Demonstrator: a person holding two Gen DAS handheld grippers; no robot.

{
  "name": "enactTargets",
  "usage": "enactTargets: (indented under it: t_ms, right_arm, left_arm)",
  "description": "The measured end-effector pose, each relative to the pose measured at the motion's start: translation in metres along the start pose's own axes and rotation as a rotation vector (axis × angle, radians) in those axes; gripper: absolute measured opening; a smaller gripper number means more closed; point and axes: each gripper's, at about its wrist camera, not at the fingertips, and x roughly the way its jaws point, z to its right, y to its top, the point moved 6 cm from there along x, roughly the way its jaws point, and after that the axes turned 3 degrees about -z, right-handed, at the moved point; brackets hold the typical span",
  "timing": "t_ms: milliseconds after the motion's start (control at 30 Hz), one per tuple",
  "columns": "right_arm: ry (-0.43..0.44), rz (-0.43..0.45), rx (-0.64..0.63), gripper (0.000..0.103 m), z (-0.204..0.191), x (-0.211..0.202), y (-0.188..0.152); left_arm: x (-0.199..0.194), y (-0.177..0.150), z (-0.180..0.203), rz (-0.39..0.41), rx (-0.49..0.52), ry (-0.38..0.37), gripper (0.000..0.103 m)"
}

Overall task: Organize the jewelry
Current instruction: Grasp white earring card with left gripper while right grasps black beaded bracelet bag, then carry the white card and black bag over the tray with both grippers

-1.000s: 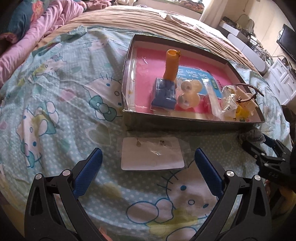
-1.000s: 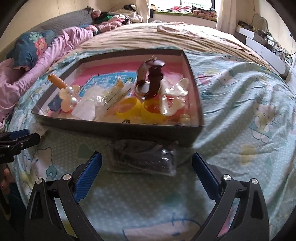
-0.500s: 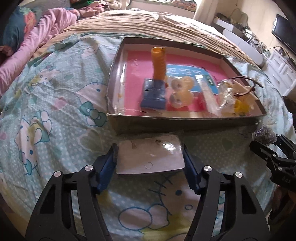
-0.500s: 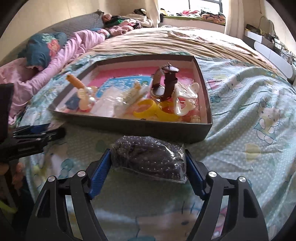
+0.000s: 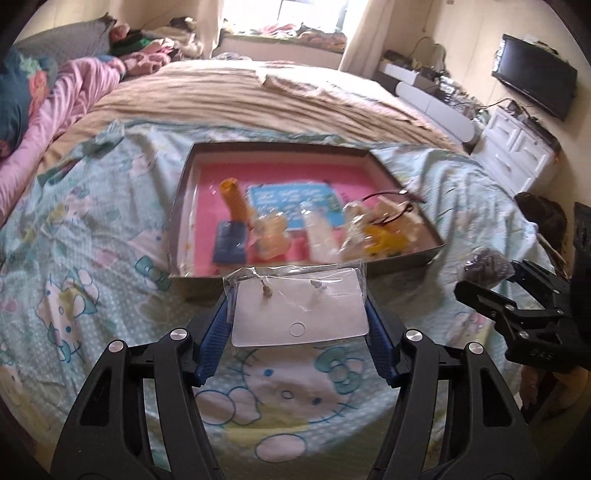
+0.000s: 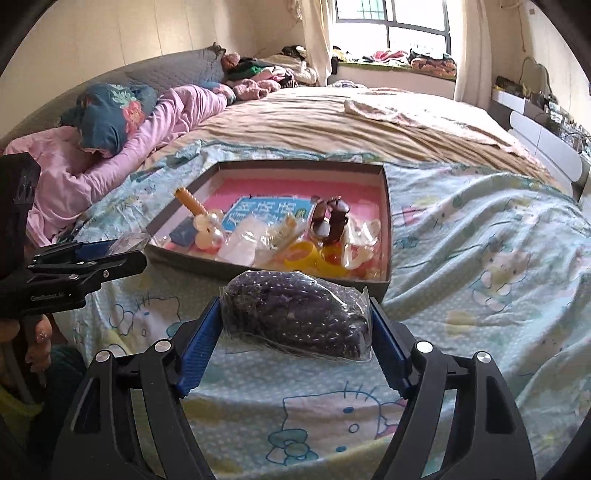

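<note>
Cartoon-print bedspread point(image 6: 480, 266), tan blanket point(image 5: 258, 96), bright window point(image 6: 413, 22), wall TV point(image 5: 535, 79)

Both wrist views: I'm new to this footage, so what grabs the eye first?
Each tongs grips a plastic packet above the Hello Kitty bedsheet: the left tongs clamp an earring card, the right tongs a bag of dark beads. Just beyond sits a pink-lined box cluttered with yellow rings and a brown watch.
</note>
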Motion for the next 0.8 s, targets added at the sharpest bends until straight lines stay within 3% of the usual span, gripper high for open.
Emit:
enactTargets:
  t_ms: [567,800]
  right_arm:
    - [-0.037,0.081,0.041,0.075,0.022,-0.014,0.026]
    - [-0.038,0.082,0.039,0.075,0.019,-0.002,0.036]
  left_arm:
    - [-0.008,0.023,0.009,0.064,0.023,0.004,0.057]
    - [0.008,0.033,0.003,0.046,0.019,0.019,0.057]
